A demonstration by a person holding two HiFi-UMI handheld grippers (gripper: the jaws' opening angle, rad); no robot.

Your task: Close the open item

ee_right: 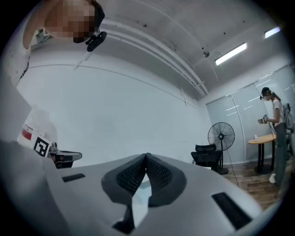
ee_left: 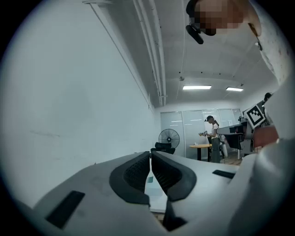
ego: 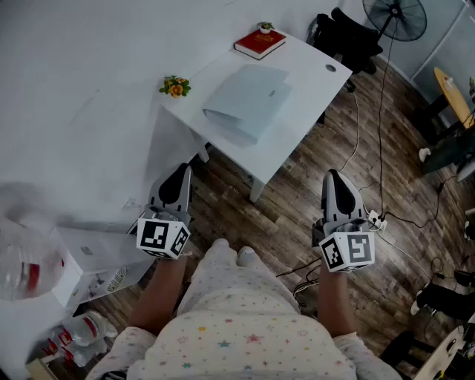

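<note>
A pale grey laptop [ego: 249,100] lies on the white table [ego: 312,82] ahead of me, its lid partly raised. Both grippers hang over the wood floor, short of the table and well apart from the laptop. My left gripper [ego: 180,172] is near the table's front left leg, its jaws shut with nothing between them [ee_left: 150,154]. At the right, my right gripper [ego: 333,177] is shut and empty too [ee_right: 146,159]. Only a sliver of the table shows between the jaws in the two gripper views.
A red book [ego: 260,42] and a small flower pot [ego: 175,87] sit on the table's far and left edges. A fan [ego: 395,16] and a black chair [ego: 349,37] stand behind. Cables [ego: 375,219] cross the floor at right, white boxes [ego: 82,260] at left. A person [ee_left: 213,138] stands far off.
</note>
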